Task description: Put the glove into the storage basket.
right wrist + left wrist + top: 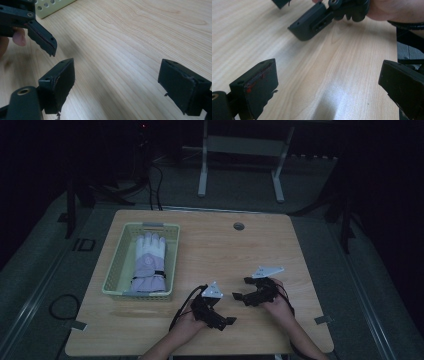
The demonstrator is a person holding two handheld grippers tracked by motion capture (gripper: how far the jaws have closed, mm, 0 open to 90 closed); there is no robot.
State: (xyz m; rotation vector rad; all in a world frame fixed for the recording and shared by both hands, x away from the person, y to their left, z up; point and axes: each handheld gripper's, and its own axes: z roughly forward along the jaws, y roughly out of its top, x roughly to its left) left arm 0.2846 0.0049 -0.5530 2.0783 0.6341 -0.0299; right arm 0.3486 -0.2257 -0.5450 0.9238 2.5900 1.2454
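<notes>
A white and lavender glove (149, 262) lies flat inside a pale yellow-green basket (113, 270) on the left of the wooden table (220, 245). Near the front edge, a hand holds my left gripper (227, 310) (328, 85), open over bare wood. Just right of it, the other hand holds my right gripper (241, 288) (120, 82), also open with nothing between its jaws. The two grippers face each other closely. The right gripper's fingers (312, 22) show in the left gripper view. The left gripper's fingers (42, 37) show in the right gripper view.
A round cable hole (239, 226) sits at the table's back edge. A corner of the basket (50, 6) shows in the right gripper view. Beyond the table stand a white desk frame (240, 160) and dark floor with a loose cable (62, 305).
</notes>
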